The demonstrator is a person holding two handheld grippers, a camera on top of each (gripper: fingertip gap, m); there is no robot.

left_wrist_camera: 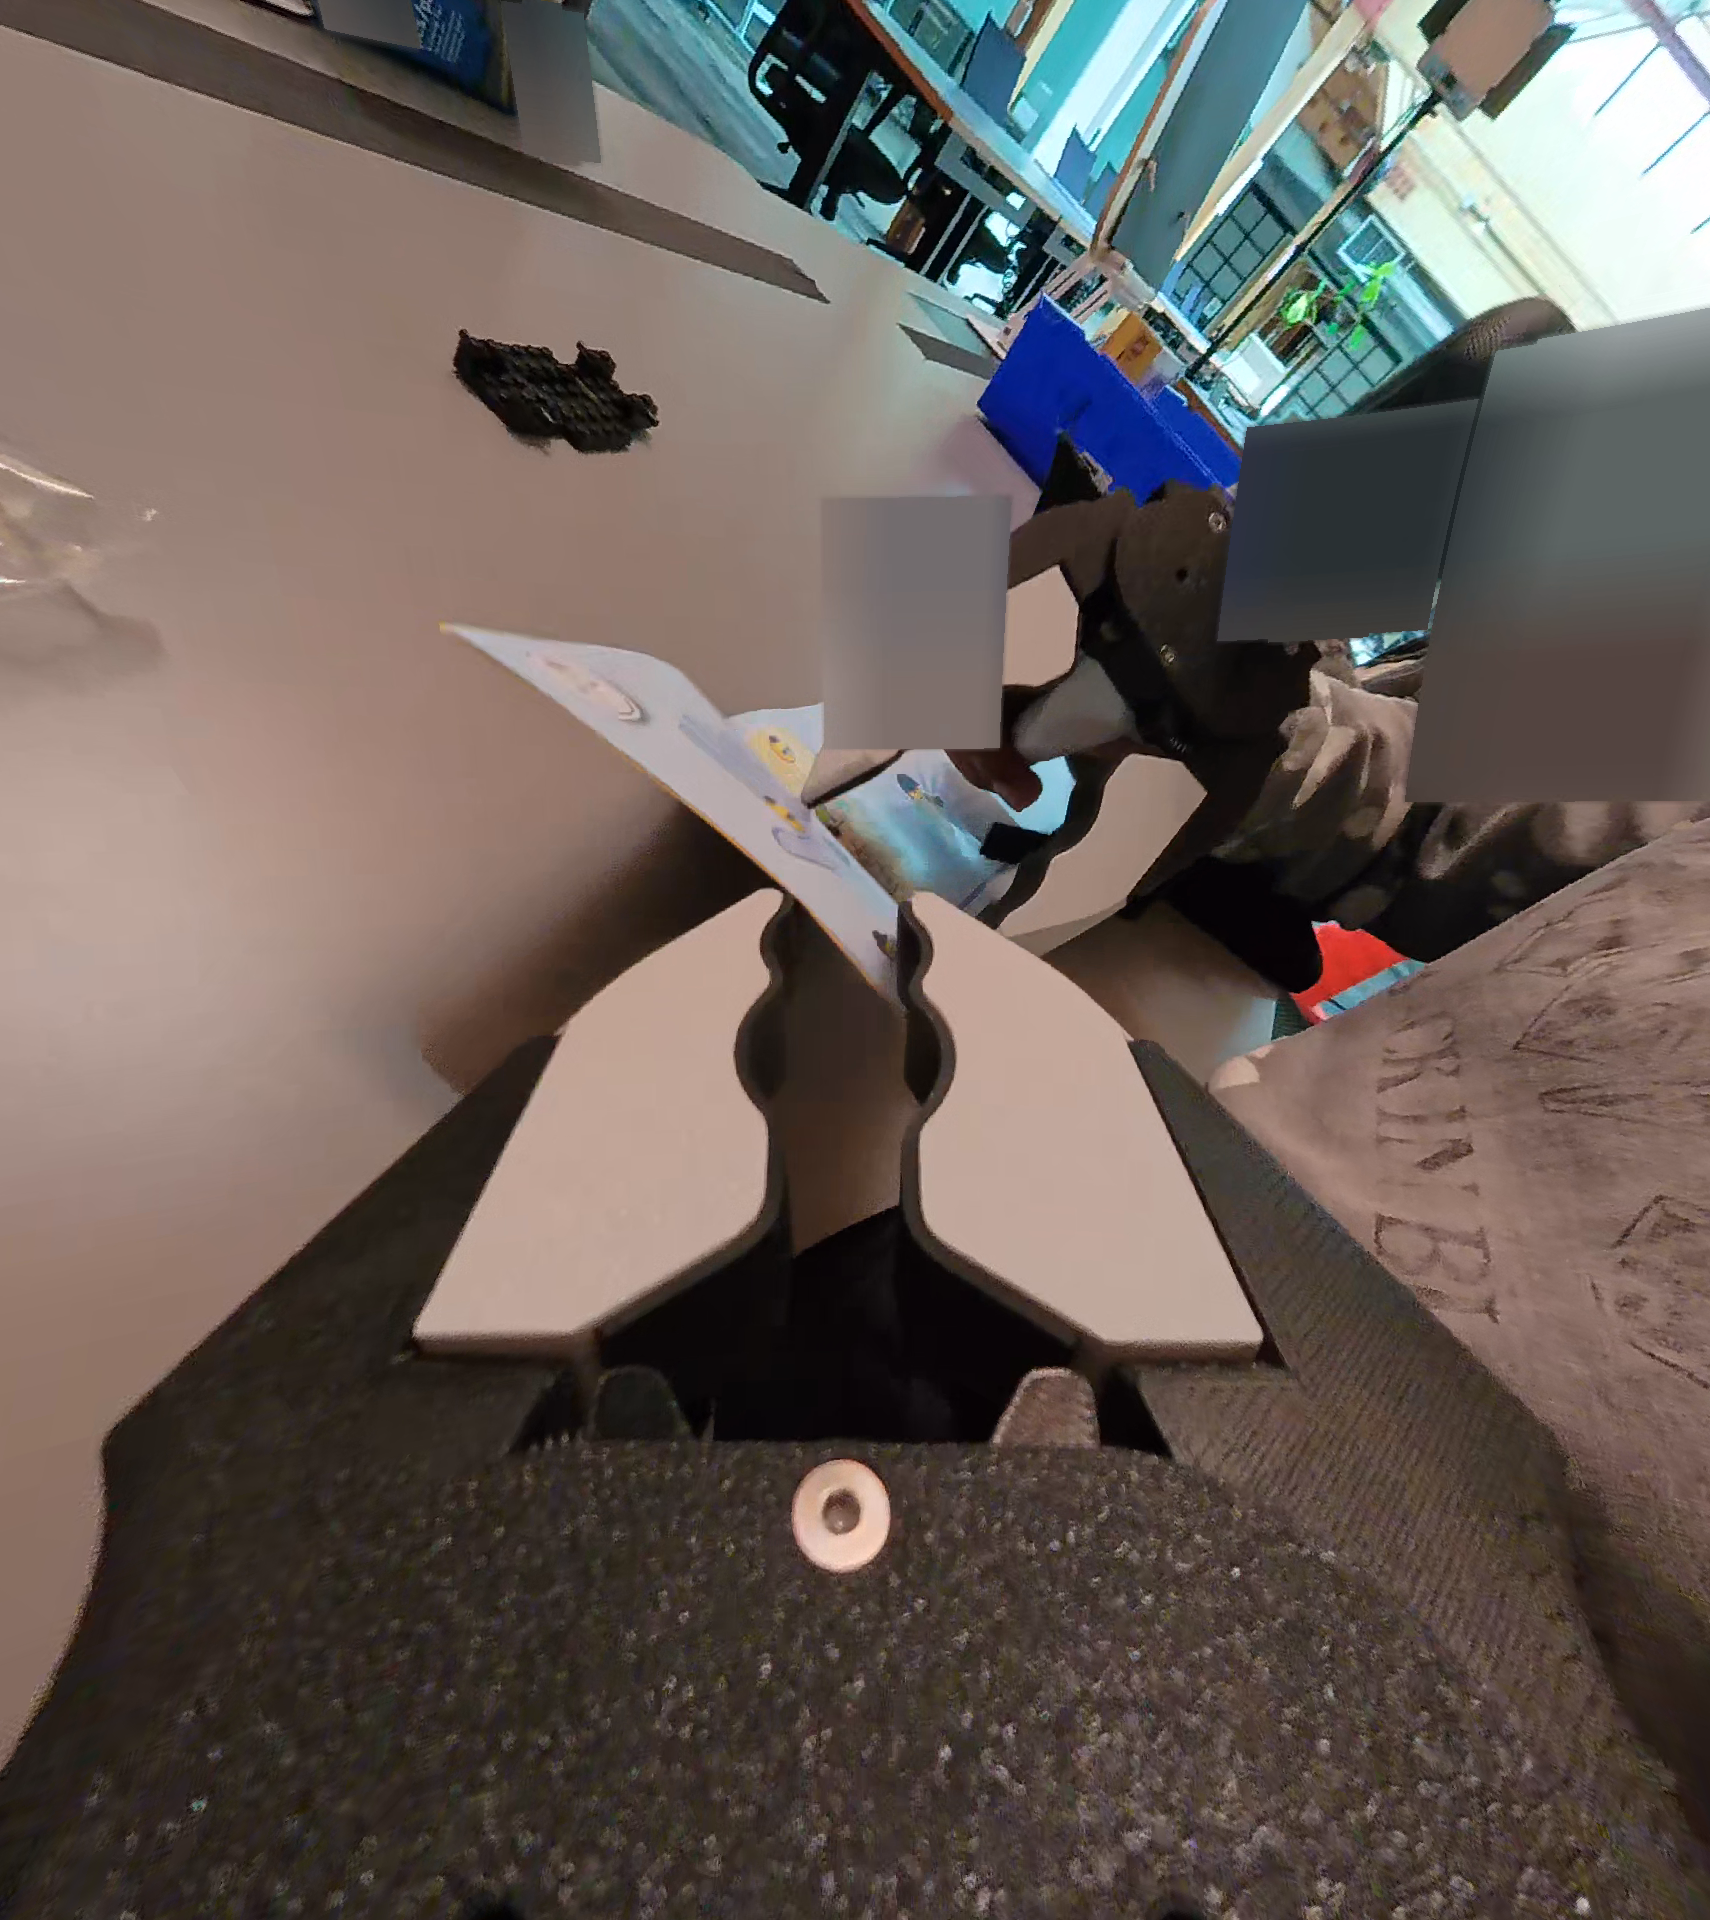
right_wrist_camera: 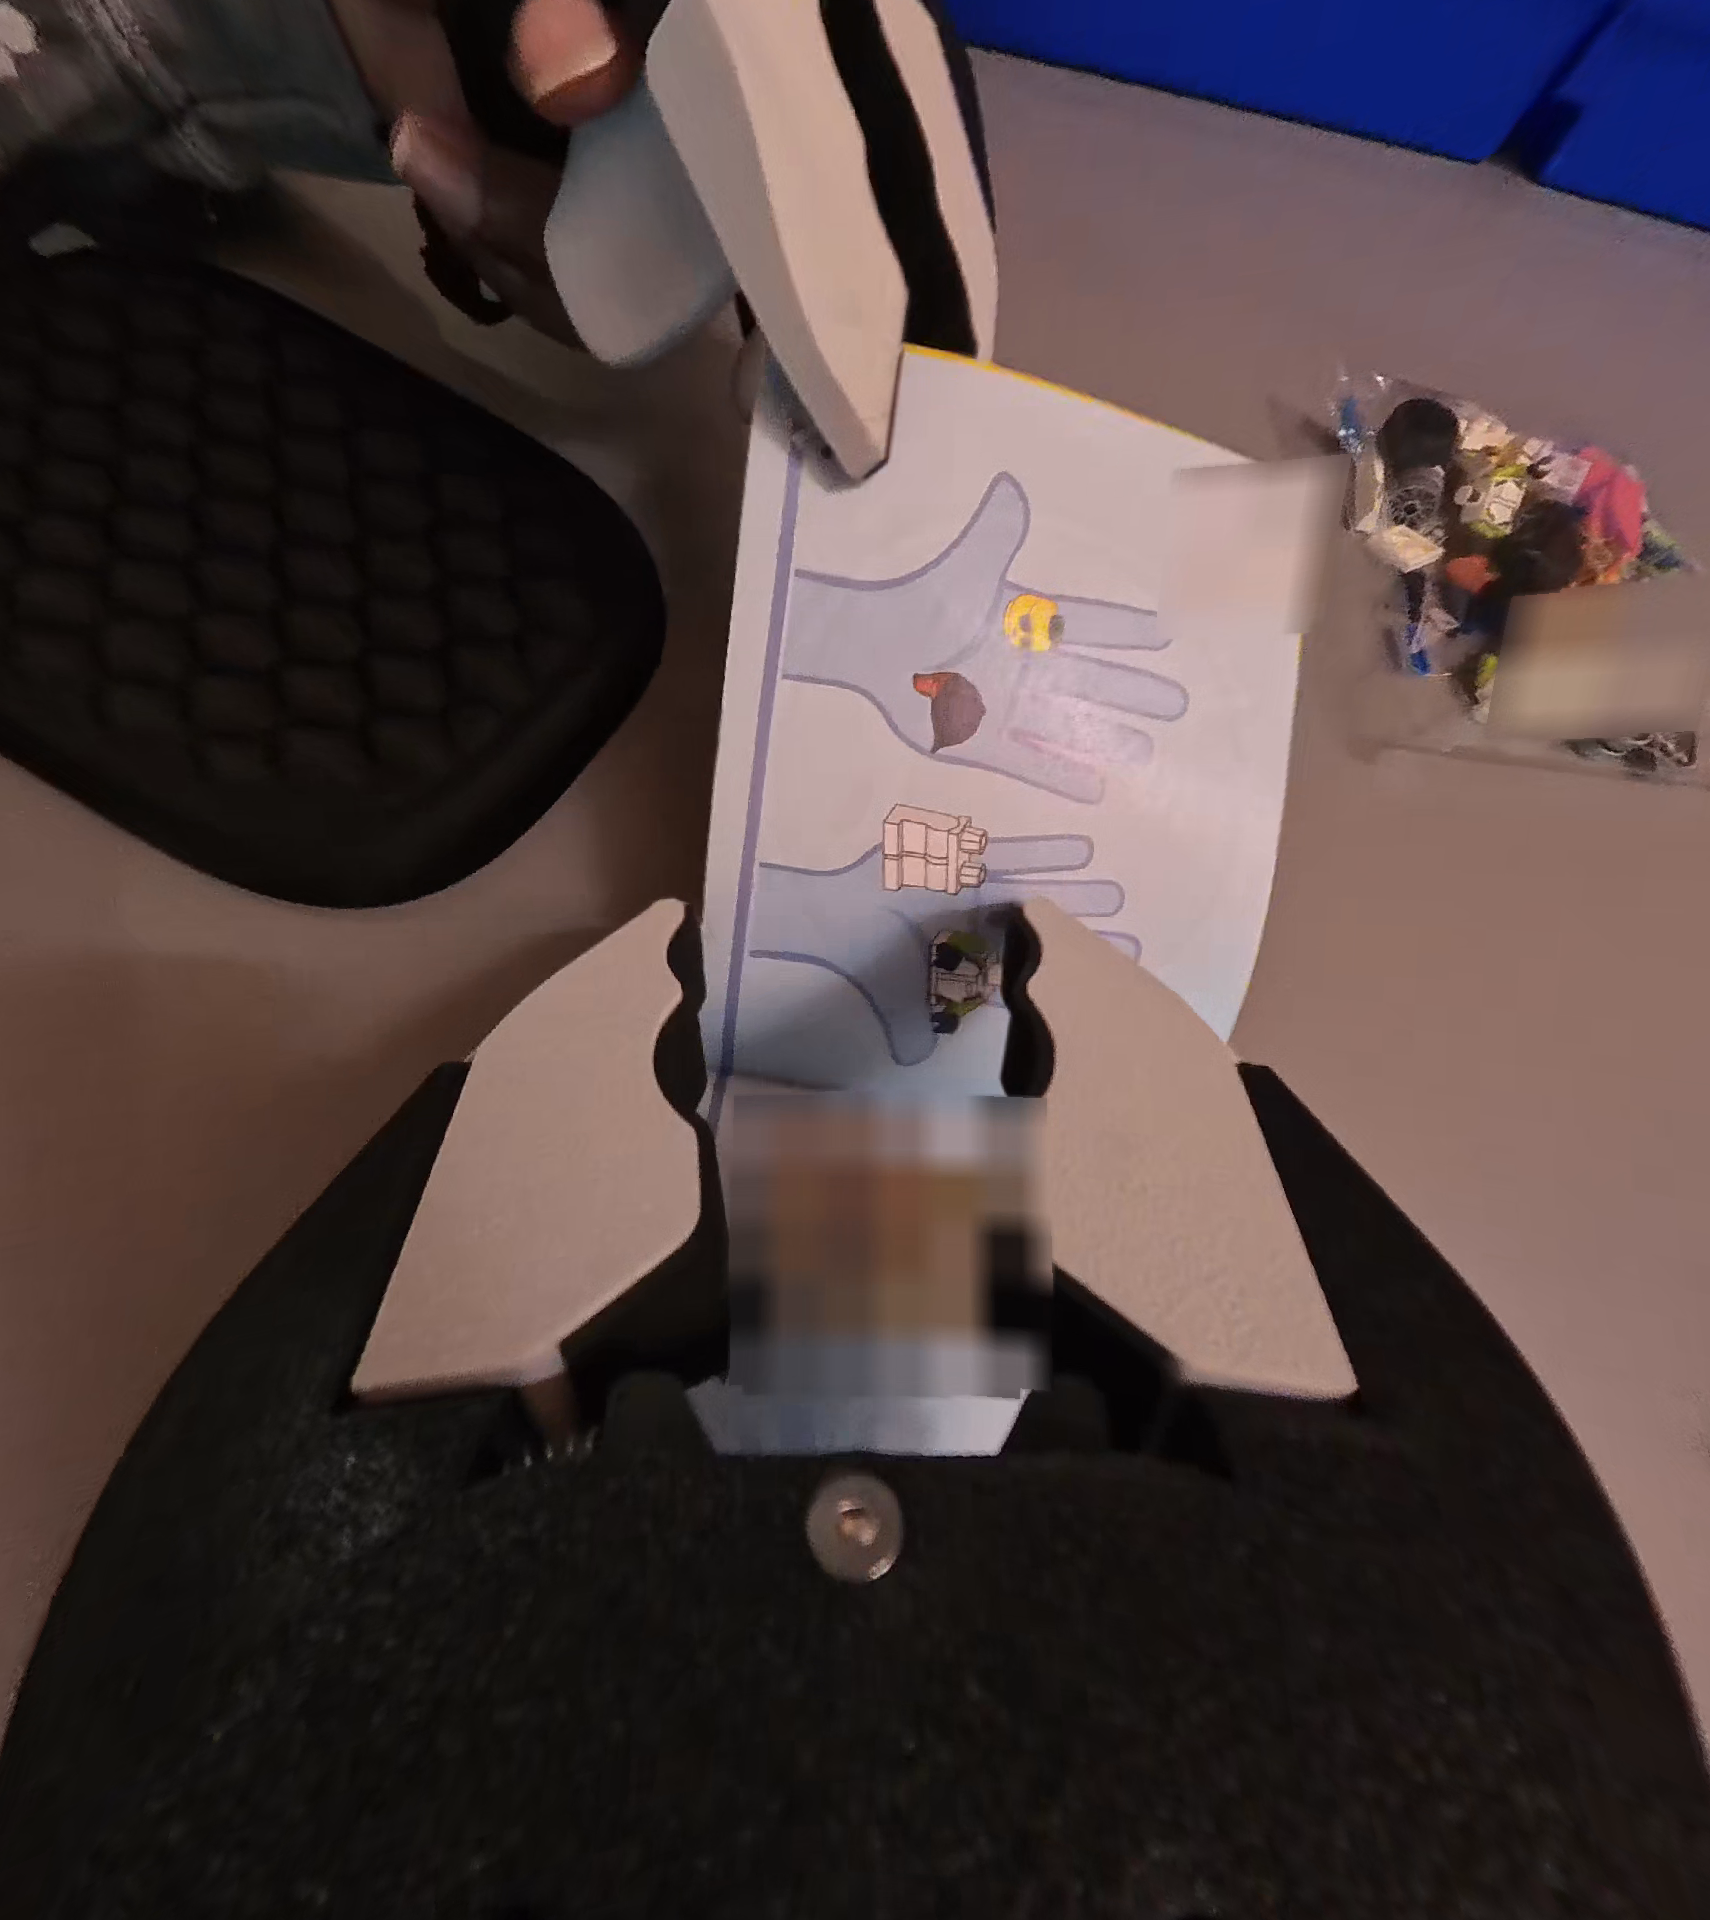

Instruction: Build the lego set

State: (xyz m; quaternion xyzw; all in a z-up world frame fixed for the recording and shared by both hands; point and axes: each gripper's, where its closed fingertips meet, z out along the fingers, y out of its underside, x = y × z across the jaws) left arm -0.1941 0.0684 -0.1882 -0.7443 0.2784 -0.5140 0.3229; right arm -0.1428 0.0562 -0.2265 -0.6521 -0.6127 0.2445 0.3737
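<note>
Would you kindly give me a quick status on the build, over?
Left gripper at edge of the pale-blue paper instruction booklet, grip unclear. Right gripper open, straddling it. Clear plastic bag of bricks lies apart; nothing blocking.

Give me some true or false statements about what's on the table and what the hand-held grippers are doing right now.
1. The right hand-held gripper is open, with the instruction booklet between its fingers. True.
2. The black studded plate is clamped in a hand-held gripper. False: it lies alone on the table, away from both.
3. A clear bag of mixed bricks lies on the table beside the booklet. True.
4. The bins at the table's far side are red. False: they are blue.
5. The open page shows drawn hands holding small figure parts. True.
</note>
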